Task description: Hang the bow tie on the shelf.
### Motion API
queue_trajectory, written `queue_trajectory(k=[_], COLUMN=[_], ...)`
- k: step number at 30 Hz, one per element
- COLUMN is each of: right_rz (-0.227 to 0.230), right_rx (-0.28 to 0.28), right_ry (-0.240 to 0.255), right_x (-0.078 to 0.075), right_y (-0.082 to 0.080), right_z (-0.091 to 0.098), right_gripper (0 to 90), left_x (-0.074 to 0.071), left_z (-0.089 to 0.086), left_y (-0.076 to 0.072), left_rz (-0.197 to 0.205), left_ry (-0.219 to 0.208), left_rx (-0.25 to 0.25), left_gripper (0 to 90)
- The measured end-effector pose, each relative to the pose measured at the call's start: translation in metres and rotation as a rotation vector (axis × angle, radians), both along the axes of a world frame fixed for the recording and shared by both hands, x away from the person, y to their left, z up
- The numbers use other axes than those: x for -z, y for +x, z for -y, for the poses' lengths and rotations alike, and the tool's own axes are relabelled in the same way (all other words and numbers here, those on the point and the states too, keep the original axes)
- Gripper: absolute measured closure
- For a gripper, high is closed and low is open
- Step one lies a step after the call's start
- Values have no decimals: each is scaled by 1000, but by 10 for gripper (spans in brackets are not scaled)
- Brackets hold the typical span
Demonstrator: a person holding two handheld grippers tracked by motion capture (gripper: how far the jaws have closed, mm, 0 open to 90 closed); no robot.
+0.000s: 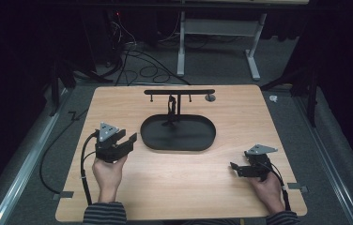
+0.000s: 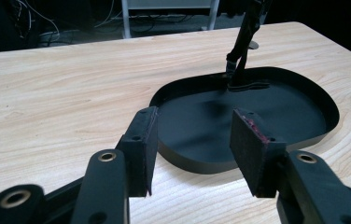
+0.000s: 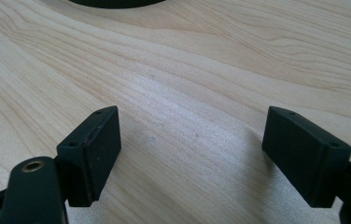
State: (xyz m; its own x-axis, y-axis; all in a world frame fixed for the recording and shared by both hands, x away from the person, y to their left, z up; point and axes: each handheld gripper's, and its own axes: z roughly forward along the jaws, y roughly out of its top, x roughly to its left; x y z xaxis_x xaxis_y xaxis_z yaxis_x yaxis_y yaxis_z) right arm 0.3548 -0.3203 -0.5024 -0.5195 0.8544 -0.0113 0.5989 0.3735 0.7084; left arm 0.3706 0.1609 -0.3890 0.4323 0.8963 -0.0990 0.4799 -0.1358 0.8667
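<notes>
A black oval tray (image 1: 193,140) lies at the middle of the wooden table (image 1: 174,187), with a black T-shaped stand (image 1: 179,92) rising from its far side. A dark strap-like item (image 1: 171,110) hangs from the stand down to the tray floor. My left gripper (image 1: 127,140) is held just left of the tray, open and empty. In the left gripper view its fingertips (image 2: 141,140) frame the tray's near rim (image 2: 197,165) and the stand post (image 2: 243,42). My right gripper (image 1: 234,168) rests low at the table's right front, open over bare wood (image 3: 187,126).
A small grey round disc (image 1: 210,97) sits on the table behind the stand. Beyond the far edge are cables (image 1: 141,70) on the floor and a white table frame (image 1: 221,28). Metal rails run along both sides of the table.
</notes>
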Motion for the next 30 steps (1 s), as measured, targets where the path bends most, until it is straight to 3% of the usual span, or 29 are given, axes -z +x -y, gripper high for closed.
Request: queue_trajectory(k=[5,10,27,30], right_rz=[0,0,0,0], right_rx=[0,0,0,0], right_ry=[0,0,0,0], right_x=[0,0,0,0], right_y=[0,0,0,0], right_z=[0,0,0,0], right_gripper=[205,206,206,206], left_x=[1,-1,6,8], left_z=[-3,-8,-13,-14], left_y=[-4,-7,-23,-25], left_rz=[-1,3,-1,-5], left_ry=[-9,-46,-52,-70], left_rx=[-3,1,-2,0], left_gripper=[523,522,517,512])
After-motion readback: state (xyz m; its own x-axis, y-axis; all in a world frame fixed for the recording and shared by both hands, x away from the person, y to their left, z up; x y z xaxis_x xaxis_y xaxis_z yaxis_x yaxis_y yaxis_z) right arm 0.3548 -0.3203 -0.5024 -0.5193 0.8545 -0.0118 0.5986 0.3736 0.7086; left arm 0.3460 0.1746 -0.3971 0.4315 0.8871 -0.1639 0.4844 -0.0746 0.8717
